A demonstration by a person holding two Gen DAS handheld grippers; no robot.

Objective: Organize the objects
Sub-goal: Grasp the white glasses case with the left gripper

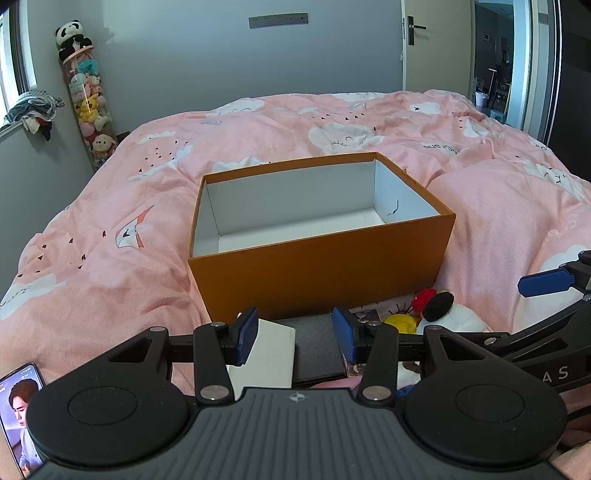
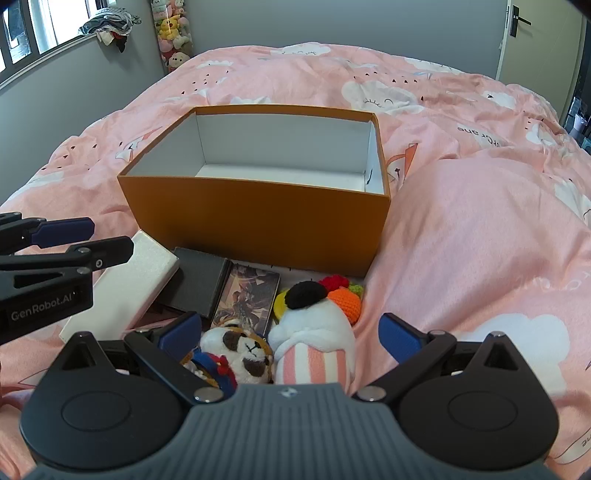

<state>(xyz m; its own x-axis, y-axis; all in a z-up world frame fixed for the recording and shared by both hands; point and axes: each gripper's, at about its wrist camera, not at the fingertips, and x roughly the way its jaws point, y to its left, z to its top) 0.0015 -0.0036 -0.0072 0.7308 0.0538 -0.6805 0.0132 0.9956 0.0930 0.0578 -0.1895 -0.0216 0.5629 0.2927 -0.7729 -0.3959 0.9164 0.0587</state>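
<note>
we logged both the left gripper (image 1: 295, 334) and right gripper (image 2: 291, 338) spread wide, gripping nothing, orange box (image 2: 258, 218) at 12 o'clock.

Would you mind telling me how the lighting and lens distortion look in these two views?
Left wrist: daylight, even and soft, door frame bowed by the fisheye, corners vignetted black. Right wrist: window bright at upper left, box front shaded, bed edges curved; both sharp, no glare.
</note>
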